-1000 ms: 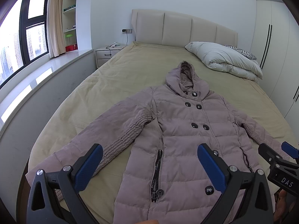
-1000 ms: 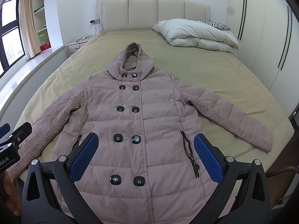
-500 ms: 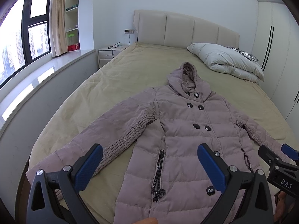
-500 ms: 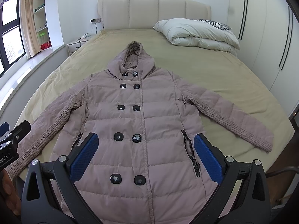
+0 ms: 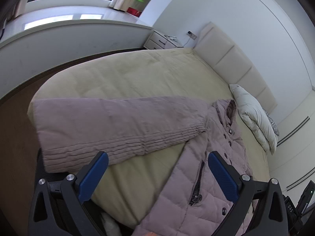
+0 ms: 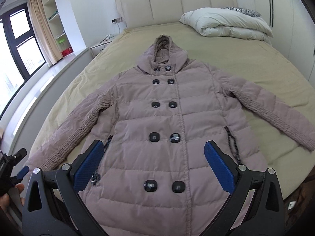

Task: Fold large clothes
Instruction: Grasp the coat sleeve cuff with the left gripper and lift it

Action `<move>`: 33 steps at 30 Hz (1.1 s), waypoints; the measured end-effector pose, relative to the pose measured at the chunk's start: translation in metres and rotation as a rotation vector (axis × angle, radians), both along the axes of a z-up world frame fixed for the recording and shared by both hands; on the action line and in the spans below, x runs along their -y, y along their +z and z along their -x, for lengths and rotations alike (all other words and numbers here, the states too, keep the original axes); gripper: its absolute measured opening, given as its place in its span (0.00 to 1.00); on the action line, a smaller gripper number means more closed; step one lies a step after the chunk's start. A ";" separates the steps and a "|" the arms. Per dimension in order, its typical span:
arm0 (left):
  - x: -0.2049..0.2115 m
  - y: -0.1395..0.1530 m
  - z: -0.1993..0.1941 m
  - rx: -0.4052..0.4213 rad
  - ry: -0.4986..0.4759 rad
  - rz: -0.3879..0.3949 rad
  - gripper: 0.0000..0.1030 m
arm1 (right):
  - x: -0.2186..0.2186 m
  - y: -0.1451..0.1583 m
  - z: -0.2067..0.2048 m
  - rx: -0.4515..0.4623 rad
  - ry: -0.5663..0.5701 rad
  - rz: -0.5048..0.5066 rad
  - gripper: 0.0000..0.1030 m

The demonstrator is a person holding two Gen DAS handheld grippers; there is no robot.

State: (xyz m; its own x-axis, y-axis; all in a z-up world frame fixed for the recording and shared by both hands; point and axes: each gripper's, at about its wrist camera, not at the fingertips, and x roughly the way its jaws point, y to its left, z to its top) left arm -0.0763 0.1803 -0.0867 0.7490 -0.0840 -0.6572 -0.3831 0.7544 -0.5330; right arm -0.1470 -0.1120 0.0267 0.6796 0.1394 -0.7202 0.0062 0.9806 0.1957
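Since the coat (image 6: 167, 129) lies flat mid-frame on the bed (image 6: 226, 59), sleeves spread, folding hasn't started. Left gripper (image 5: 157, 175) and right gripper (image 6: 153, 165) both gape, holding nothing; every fold's left.

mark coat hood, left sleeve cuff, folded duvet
coat hood (image 6: 163, 54), right wrist view, on its outer fabric near the opening.
left sleeve cuff (image 5: 59, 153), left wrist view, on the ribbed end.
folded duvet (image 6: 226, 23), right wrist view, on its top.
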 end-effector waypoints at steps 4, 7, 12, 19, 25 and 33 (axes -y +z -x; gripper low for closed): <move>-0.034 -0.018 0.025 0.044 0.113 0.239 1.00 | -0.016 -0.007 -0.004 -0.004 0.061 -0.058 1.00; -0.049 -0.032 0.028 0.098 0.180 0.374 0.95 | -0.021 -0.010 -0.002 -0.009 0.090 -0.092 1.00; -0.047 -0.067 0.015 0.094 0.234 0.514 0.71 | -0.017 -0.018 -0.001 -0.034 0.088 -0.126 1.00; -0.042 -0.104 0.018 0.040 0.379 0.549 0.71 | 0.001 -0.017 0.000 -0.047 0.060 -0.144 1.00; -0.053 -0.118 0.027 0.047 0.485 0.532 0.71 | -0.001 -0.022 -0.006 -0.067 0.062 -0.147 1.00; -0.071 -0.110 0.011 0.054 0.515 0.497 0.52 | -0.001 -0.023 -0.006 -0.055 0.062 -0.128 1.00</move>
